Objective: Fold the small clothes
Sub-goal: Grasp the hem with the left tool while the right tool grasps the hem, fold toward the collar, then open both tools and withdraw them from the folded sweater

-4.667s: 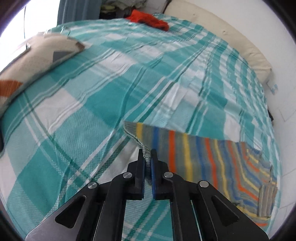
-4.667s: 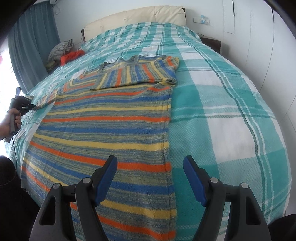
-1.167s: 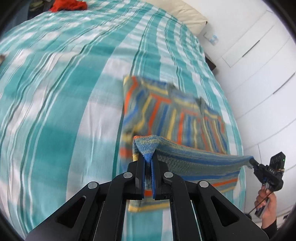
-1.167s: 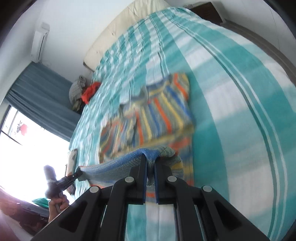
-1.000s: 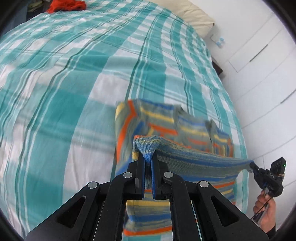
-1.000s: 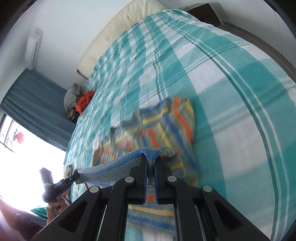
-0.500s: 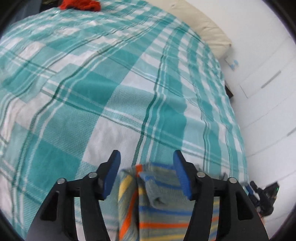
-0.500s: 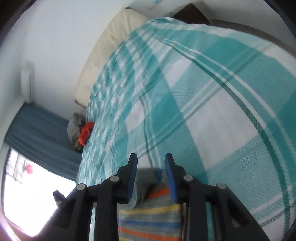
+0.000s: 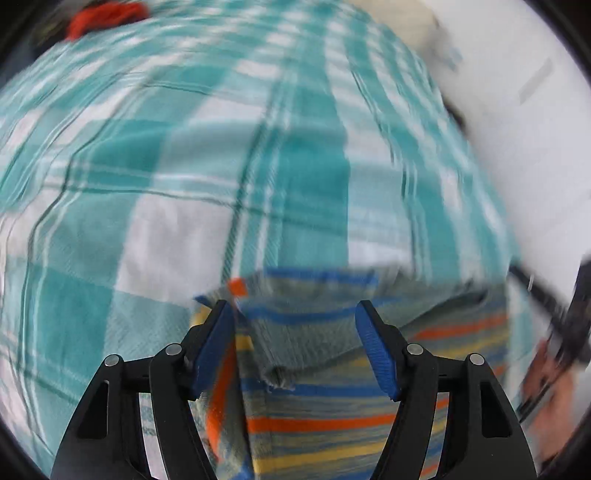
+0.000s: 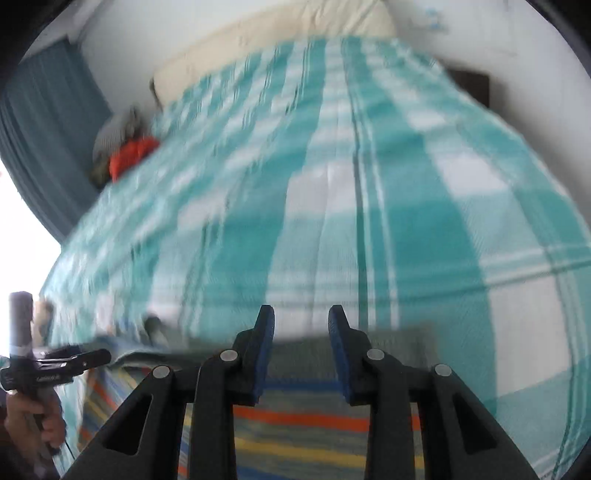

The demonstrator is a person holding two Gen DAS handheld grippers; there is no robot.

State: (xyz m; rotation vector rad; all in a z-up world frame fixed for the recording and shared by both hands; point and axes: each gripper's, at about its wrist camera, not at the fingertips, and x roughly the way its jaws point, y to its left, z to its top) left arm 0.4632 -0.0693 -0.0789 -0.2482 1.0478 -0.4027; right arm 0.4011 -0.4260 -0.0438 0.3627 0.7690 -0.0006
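Observation:
A striped knitted sweater [image 9: 332,369] in blue, orange, yellow and grey lies folded on the teal plaid bed. Its folded-over top edge lies between and just beyond my left gripper [image 9: 295,314], which is open and holds nothing. In the right wrist view the sweater [image 10: 303,417] lies under my right gripper [image 10: 301,314], which is open and empty above its far edge. The left gripper [image 10: 94,358] shows at the left of that view; the right hand and gripper [image 9: 561,325] show blurred at the right of the left wrist view.
The teal and white plaid bedspread [image 9: 184,166] covers the bed [image 10: 406,184]. A red garment [image 9: 107,18] lies at the far corner, also in the right wrist view [image 10: 133,155]. A cream headboard [image 10: 277,40], a blue curtain [image 10: 48,122] and a white wall stand beyond.
Both grippers brought the sweater's lower edge over onto its upper part, then opened and let it go. Since half a second ago both have opened wider and pulled back slightly.

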